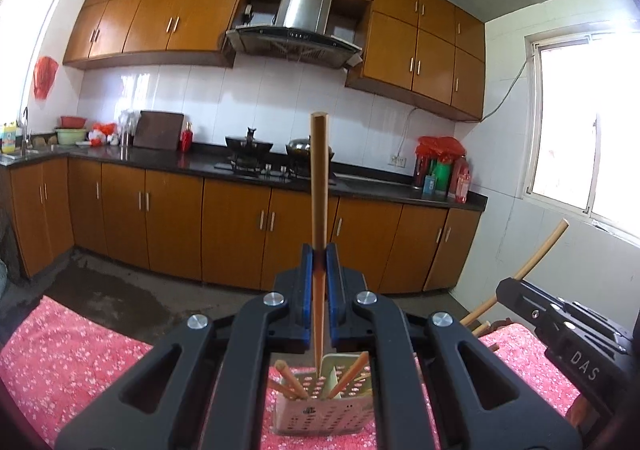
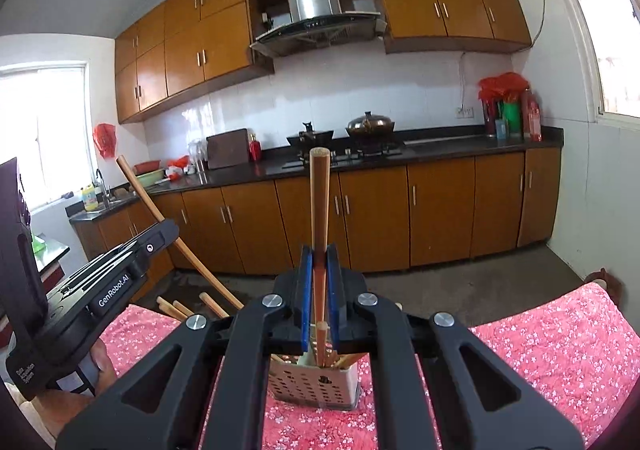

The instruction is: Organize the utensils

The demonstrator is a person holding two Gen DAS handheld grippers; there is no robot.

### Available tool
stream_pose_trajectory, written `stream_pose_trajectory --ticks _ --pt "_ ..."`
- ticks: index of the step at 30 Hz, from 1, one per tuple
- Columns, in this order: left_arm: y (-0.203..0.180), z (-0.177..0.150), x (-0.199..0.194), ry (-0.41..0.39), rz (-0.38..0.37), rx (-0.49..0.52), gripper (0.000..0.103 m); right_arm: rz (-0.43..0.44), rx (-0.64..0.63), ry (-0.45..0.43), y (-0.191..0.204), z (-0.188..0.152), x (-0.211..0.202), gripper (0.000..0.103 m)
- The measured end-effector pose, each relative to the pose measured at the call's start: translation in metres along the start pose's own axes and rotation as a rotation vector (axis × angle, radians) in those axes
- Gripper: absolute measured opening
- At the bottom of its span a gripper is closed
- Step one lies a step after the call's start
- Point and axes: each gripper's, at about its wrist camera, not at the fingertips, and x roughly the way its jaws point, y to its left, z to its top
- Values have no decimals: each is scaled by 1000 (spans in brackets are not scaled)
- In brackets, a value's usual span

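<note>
two chopsticks upright, left chopstick (image 1: pixel 319 178), right chopstick (image 2: pixel 319 206) (tips down)

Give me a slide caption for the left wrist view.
Left hand-held gripper clamps a wooden chopstick upright above the perforated utensil holder on a red floral tablecloth.

Chopsticks (image 1: pixel 294 382) in holder (image 1: pixel 324 416), on table (image 1: pixel 72 362)

This is a home kitchen. Brown wooden cupboards (image 1: pixel 168 16) hang on the white tiled wall. A silver range hood (image 1: pixel 296 30) sits above a gas stove (image 2: pixel 348 156) holding a wok (image 2: pixel 310 138) and a lidded pot (image 2: pixel 370 124). A sink tap (image 2: pixel 102 180) stands by the window.
</note>
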Motion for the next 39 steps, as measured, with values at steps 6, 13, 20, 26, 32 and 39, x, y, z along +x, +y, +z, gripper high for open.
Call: stream_pose_trajectory --ticks 6,13,20,26,32,39 --pt "3 -9 1 22 -11 -7 10 -6 3 28 2 -5 3 8" --pt "4 -5 -8 15 -11 -16 18 -7 7 5 4 1 -7 10" --pt "16 -1 -45 -3 -5 -29 37 -29 -19 -68 7 1 -47 44" --pt "21 -26 -109 7 39 44 82 -98 -56 -75 12 -26 -80 87" --pt "19 -77 -170 -1 94 149 99 -212 -106 -99 26 -68 -113 101" --pt "25 -129 -197 114 121 151 99 -230 -133 -59 41 -115 -136 101"
